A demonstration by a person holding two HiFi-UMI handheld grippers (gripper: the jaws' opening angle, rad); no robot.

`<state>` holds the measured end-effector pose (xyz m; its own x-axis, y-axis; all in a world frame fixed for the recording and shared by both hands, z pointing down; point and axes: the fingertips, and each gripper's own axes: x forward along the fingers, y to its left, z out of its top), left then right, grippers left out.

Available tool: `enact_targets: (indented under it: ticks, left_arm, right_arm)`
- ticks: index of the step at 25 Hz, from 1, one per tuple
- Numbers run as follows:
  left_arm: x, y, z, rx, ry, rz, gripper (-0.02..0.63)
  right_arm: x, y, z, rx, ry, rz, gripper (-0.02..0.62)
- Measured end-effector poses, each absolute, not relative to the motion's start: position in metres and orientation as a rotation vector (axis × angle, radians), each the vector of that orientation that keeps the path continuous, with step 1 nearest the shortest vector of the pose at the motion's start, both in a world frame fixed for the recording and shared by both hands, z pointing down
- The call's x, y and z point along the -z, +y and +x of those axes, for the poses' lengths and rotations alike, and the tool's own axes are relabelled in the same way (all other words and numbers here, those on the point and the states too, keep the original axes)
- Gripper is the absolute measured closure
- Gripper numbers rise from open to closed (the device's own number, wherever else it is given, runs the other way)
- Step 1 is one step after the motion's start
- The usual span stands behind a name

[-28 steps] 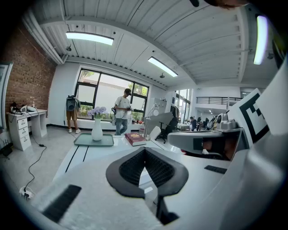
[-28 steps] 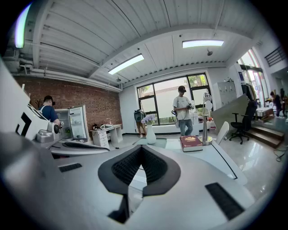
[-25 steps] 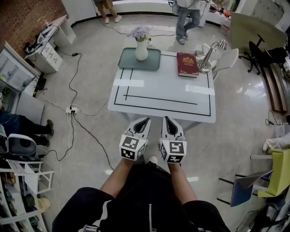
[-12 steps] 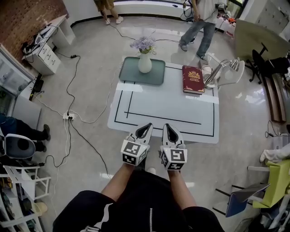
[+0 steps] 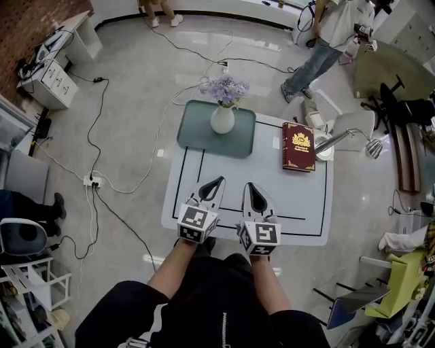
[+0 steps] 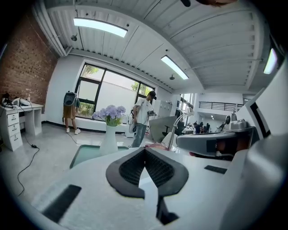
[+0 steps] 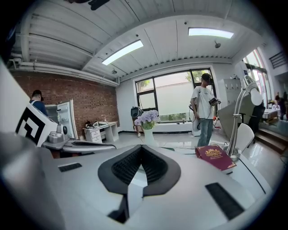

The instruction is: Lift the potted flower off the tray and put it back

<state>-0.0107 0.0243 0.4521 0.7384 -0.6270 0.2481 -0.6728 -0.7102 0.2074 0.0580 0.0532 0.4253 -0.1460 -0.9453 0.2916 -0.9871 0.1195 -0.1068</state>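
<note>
Tongs, two. Your left tongs (image 5: 215, 183): jaws pressed together, nothing between them, touching nothing. Your right tongs (image 5: 252, 189): likewise pressed together and empty. Both sit side by side above the near part of the bench (image 5: 285, 194), pointing toward its far end.

Potted flower (image 5: 224, 112), one: white vase with pale purple blooms, upright on the tray (image 5: 194, 139), well apart from both tongs.
Tray, one: green, rounded corners, at the far left corner of the bench.
Book (image 5: 298, 146), one: dark red with a gold emblem, lying flat at the far right.
Desk lamp (image 5: 350, 138), one: silver, just beside the book at the right edge.

Bench: white top marked with a black rectangular outline.
Room: glossy pale floor (image 5: 136, 102); cables and a power strip (image 5: 90, 181) to the left; brick wall (image 5: 30, 20); a person (image 5: 329, 41) standing beyond the bench.
</note>
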Motion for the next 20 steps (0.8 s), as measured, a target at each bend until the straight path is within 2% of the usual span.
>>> enact_targets:
  ticks: [20]
  left_arm:
    - [-0.471, -0.085, -0.007, -0.323, -1.083, 2.625, 0.600]
  right_arm:
    - [-0.447, -0.043, 0.071, -0.481, -2.236, 1.897, 0.588]
